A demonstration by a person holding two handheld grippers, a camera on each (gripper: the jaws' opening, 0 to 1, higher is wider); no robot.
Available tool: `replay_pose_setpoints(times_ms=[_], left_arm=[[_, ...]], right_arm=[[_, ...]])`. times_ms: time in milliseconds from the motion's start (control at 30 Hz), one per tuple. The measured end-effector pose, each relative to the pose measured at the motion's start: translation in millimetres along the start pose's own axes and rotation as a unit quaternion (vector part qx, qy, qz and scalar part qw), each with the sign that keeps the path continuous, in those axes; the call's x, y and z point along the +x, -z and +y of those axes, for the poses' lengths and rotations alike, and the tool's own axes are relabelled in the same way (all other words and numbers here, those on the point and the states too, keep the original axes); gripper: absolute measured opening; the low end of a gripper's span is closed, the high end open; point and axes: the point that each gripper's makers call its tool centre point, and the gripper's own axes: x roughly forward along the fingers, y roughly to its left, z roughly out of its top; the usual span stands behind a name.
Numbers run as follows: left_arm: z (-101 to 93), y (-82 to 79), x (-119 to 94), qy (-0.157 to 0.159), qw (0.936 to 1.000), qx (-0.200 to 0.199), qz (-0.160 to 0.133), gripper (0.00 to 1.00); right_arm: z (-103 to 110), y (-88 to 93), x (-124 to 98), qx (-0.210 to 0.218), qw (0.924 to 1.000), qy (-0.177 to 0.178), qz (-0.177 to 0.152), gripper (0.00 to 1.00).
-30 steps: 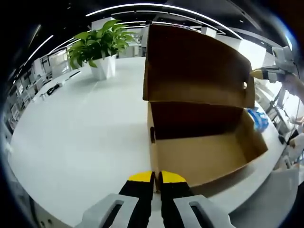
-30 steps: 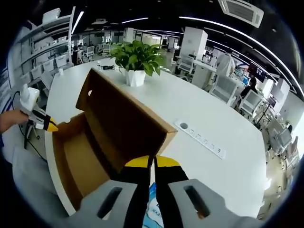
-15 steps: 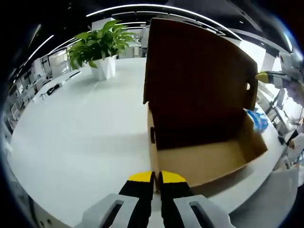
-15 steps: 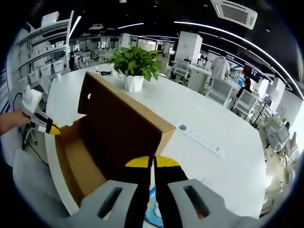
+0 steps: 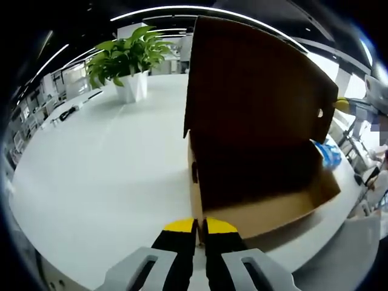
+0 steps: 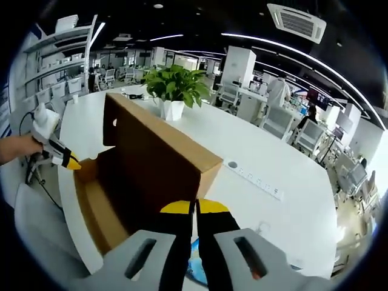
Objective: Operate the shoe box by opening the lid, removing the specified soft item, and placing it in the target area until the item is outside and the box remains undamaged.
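A brown cardboard shoe box (image 5: 260, 212) stands on the white table (image 5: 97, 170) with its hinged lid (image 5: 254, 103) tipped forward over the inside. My left gripper (image 5: 195, 225) is shut at the box's near corner, with the wall edge running between its tips. It appears again as a yellow-tipped left gripper (image 6: 65, 161) at the box's far end. My right gripper (image 6: 194, 208) is shut at the lid's (image 6: 157, 145) free corner, and its yellow tip (image 5: 342, 104) meets the lid's edge. A blue soft packet (image 5: 330, 154) lies on the table outside the box, under the right jaws (image 6: 193, 267).
A potted plant (image 5: 124, 60) (image 6: 174, 85) stands farther along the table. A white power strip (image 6: 254, 179) is set in the tabletop beyond the box. The table's edge (image 5: 339, 242) runs close to the box's near side. Office chairs (image 6: 315, 133) stand behind.
The lid has swung forward and down over the box, hiding more of the inside. The right gripper has moved with the lid's edge. The left gripper has stayed at the corner.
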Motion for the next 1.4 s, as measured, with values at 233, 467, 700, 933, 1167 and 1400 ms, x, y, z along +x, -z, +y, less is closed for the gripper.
replay_pose_setpoints(times_ms=[233, 467, 700, 933, 1167, 1400], left_arm=[[-1.0, -0.6, 0.0, 0.001, 1.0000, 0.000, -0.001, 0.04], [-3.6, -0.4, -1.4, 0.002, 1.0000, -0.002, -0.006, 0.04], [-1.9, -1.2, -0.3, 0.003, 0.9998, 0.013, -0.011, 0.05], [-1.2, -3.9, -0.4, 0.006, 0.9992, 0.033, -0.020, 0.06], [4.6, -16.9, -8.2, 0.008, 0.9983, 0.034, -0.046, 0.12], [9.7, -43.2, -25.4, 0.004, 0.9954, 0.046, -0.084, 0.18]], right_arm=[[5.4, 3.1, -5.5, 0.006, 1.0000, 0.002, -0.007, 0.00], [11.0, 7.2, -12.3, 0.029, 0.9995, 0.001, -0.013, 0.00], [16.9, 12.5, -16.3, 0.039, 0.9990, 0.007, -0.020, 0.01], [23.3, 16.6, -21.4, 0.042, 0.9987, 0.012, -0.026, 0.01], [28.9, 19.4, -25.7, 0.042, 0.9985, 0.017, -0.032, 0.02], [31.7, 22.3, -29.4, 0.039, 0.9982, 0.021, -0.039, 0.02]])
